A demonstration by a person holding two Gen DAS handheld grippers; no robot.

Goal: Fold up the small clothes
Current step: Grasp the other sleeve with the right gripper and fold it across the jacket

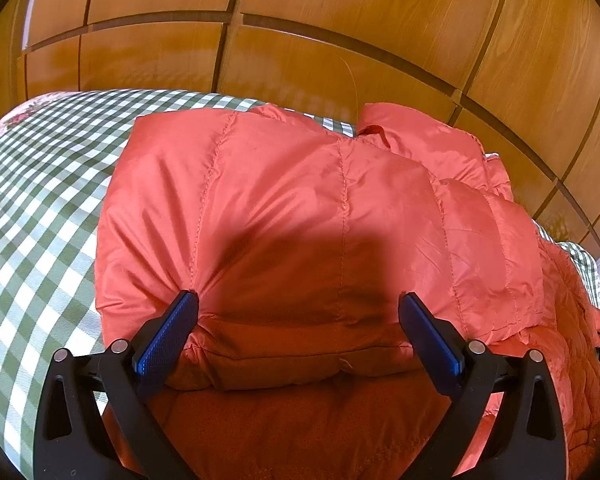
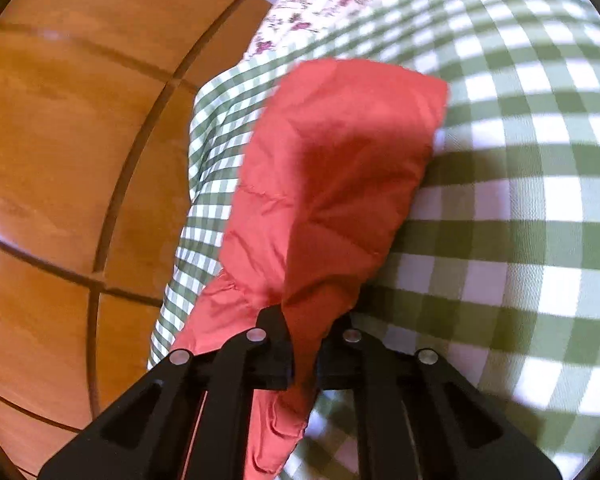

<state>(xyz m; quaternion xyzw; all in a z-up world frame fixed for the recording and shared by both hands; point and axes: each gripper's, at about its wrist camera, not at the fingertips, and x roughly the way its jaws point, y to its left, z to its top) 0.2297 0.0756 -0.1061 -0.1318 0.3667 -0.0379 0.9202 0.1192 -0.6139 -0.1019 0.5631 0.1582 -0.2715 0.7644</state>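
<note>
Jacket [image 2: 332, 168] fabric sits pinched inside right gripper [image 2: 304, 344].

Bare green-and-white checked bedcover [image 1: 40, 200] left of puffy orange quilted jacket [image 1: 300, 200]. Glossy wooden panelled wardrobe [image 1: 340, 20] close behind, blocking far side.

The right tool [image 2: 304, 344] hides its fingertips in the jacket's [image 2: 328, 168] blurred sleeve fabric.

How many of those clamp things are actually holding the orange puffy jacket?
1. The right gripper is shut on a fold of the orange quilted jacket. The left gripper is open, its fingers astride the jacket's near edge on the green checked bedcover.
</note>
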